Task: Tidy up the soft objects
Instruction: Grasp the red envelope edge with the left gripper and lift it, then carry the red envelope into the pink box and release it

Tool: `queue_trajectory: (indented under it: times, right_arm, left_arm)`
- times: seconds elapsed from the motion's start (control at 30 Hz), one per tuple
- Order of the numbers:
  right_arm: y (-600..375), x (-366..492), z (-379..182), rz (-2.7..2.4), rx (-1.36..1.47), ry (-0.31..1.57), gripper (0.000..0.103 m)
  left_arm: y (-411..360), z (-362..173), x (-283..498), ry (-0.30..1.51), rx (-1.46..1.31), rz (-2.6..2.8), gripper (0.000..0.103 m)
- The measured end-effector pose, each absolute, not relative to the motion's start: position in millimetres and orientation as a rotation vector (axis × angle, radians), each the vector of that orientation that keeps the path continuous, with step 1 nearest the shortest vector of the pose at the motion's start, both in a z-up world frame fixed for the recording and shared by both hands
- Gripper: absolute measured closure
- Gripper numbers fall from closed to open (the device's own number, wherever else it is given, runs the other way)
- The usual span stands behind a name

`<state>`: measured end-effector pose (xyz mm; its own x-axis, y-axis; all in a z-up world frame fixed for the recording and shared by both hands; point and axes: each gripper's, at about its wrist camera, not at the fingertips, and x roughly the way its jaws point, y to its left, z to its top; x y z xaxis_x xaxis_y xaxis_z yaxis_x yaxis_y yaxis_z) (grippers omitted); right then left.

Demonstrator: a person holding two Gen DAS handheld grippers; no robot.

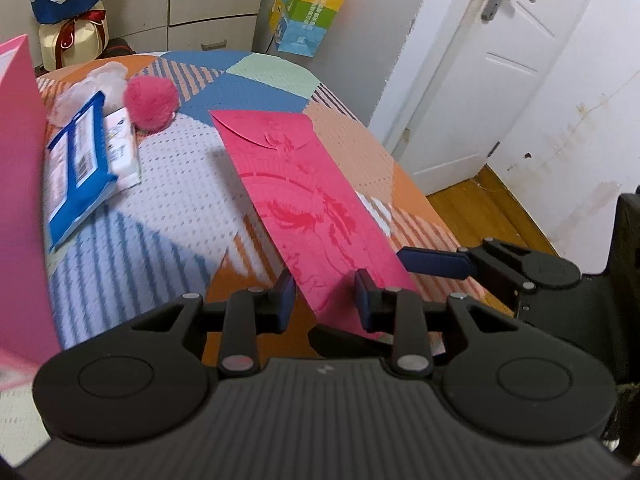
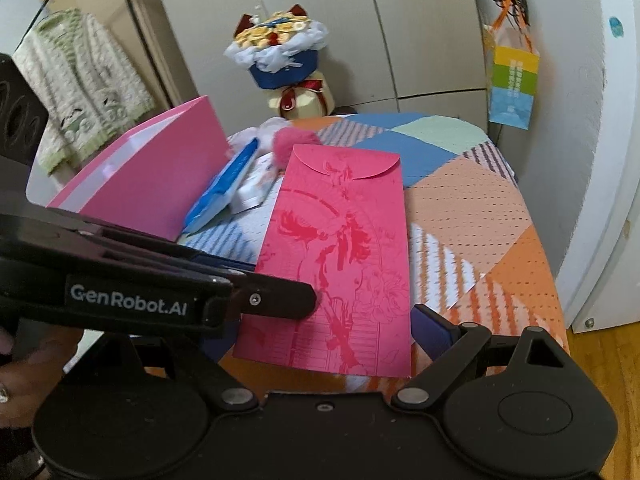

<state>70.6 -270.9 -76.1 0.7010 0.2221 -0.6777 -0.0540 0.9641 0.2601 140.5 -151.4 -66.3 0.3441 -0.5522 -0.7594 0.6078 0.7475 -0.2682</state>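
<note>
Pink box [image 2: 160, 184] upright on table [image 2: 480, 208]; contents hidden.

Envelope [image 1: 312, 200] is being held above the table [image 1: 256, 80], right of the wipes pack [image 1: 78, 164]. Pompom [image 1: 150, 104] is being kept behind the pack, the folder [image 2: 152, 184] standing left.

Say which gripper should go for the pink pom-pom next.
The left gripper, probably: the pom-pom lies in plain sight on its side of the red envelope, while in the right wrist view the envelope hides part of it.
</note>
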Motion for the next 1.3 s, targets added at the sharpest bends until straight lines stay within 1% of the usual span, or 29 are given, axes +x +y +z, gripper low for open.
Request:
queue_trajectory:
  times: [0.27, 0.53, 0.77, 1.03, 1.23, 1.3]
  right_arm:
    - [-237, 44, -40, 0.205, 0.105, 0.788, 0.009]
    - [-195, 27, 9, 0.290, -0.019, 0.740, 0.009]
    - [-159, 33, 44, 0.393, -0.048, 0.663, 0.009]
    - [-119, 78, 59, 0.492, 0.010, 0.619, 0.009]
    - [-98, 125, 53, 0.553, 0.111, 0.633, 0.009]
    - [-93, 141, 50, 0.565, 0.135, 0.641, 0.009]
  left_arm:
    - [-115, -35, 102, 0.902, 0.066, -0.769, 0.074]
    - [-63, 11, 76, 0.851, 0.058, -0.778, 0.074]
    - [-11, 47, 68, 0.781, 0.030, -0.723, 0.074]
    - [35, 71, 95, 0.698, 0.008, -0.613, 0.074]
    - [61, 72, 136, 0.699, -0.044, -0.574, 0.074]
    - [68, 68, 150, 0.705, -0.057, -0.564, 0.076]
